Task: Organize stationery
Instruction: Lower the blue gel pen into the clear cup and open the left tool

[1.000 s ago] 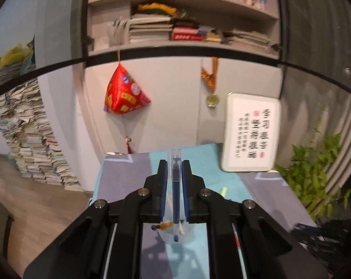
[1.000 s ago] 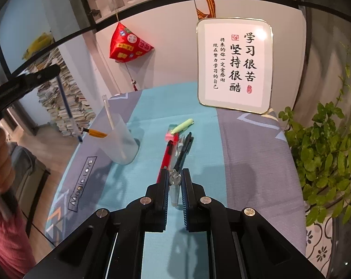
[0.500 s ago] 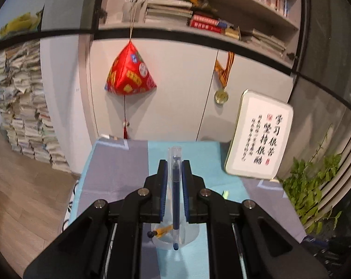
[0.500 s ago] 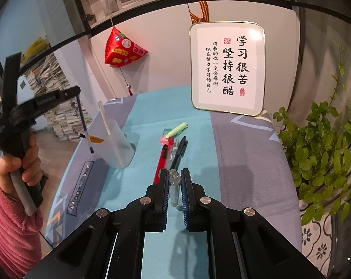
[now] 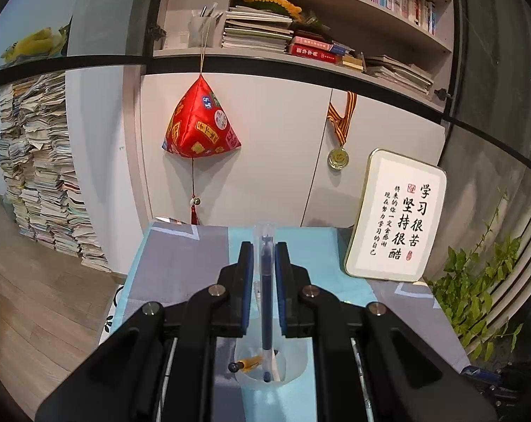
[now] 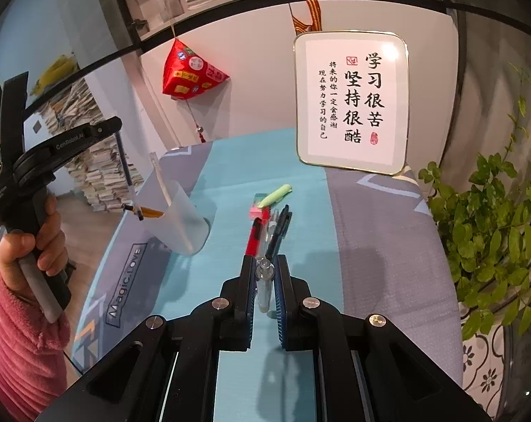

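My left gripper (image 5: pixel 265 249) is shut on a blue pen (image 5: pixel 266 299) that hangs upright, its lower tip inside the mouth of a translucent cup (image 5: pixel 293 369). An orange pencil (image 5: pixel 249 364) lies across that cup. In the right wrist view the left gripper (image 6: pixel 116 130) holds the blue pen (image 6: pixel 124 165) over the rim of the cup (image 6: pixel 184 221). My right gripper (image 6: pixel 264 263) is shut on a clear pen (image 6: pixel 263 285) just above the cloth. Beyond it lie a red pen (image 6: pixel 253 235), black pens (image 6: pixel 281 227), a green highlighter (image 6: pixel 276 195) and a pink eraser (image 6: pixel 260 211).
A framed calligraphy sign (image 6: pixel 351 102) leans at the back of the table. A potted plant (image 6: pixel 490 225) stands off the right edge. A red pouch (image 5: pixel 200 123) and a medal (image 5: pixel 338 156) hang on the cabinet behind. A hand in a pink sleeve (image 6: pixel 23 334) holds the left gripper.
The left gripper has come in from the left, rolled level and sunk a little, bringing the blue pen's tip into the cup's mouth. The right gripper has kept still with its clear pen.
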Demonstrator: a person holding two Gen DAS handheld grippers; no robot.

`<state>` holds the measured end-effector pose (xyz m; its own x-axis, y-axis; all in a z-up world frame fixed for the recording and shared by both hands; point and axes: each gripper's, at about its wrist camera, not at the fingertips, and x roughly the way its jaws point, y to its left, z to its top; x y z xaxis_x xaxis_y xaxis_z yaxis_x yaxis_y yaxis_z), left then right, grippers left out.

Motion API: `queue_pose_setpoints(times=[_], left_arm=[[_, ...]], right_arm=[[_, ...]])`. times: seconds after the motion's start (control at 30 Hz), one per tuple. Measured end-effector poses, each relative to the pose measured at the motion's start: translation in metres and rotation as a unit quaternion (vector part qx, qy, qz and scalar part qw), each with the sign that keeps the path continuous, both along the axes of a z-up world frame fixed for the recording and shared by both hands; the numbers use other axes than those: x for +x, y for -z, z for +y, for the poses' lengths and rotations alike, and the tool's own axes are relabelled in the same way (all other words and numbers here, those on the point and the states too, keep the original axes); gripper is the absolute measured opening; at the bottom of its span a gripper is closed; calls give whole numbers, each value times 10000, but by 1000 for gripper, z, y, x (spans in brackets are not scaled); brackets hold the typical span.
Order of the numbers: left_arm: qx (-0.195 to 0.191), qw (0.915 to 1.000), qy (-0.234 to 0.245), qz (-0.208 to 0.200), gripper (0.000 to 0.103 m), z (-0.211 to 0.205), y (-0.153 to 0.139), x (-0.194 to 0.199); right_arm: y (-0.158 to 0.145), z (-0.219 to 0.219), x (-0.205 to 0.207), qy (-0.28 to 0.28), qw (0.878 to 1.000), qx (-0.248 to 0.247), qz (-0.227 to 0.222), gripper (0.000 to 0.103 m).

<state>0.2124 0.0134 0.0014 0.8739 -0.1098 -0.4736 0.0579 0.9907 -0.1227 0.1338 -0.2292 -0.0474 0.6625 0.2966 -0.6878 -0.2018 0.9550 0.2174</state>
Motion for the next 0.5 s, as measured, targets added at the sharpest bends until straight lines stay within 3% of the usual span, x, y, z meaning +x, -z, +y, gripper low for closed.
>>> queue_pose_setpoints(times=[0.13, 0.5], left_arm=[[76, 9999, 18, -90, 10, -4, 2, -2], [274, 9988, 252, 326, 10, -13, 37, -6]], right_arm=[[1, 0, 0, -3, 10000, 20, 19, 11], [2, 0, 0, 3, 10000, 72, 47, 11]])
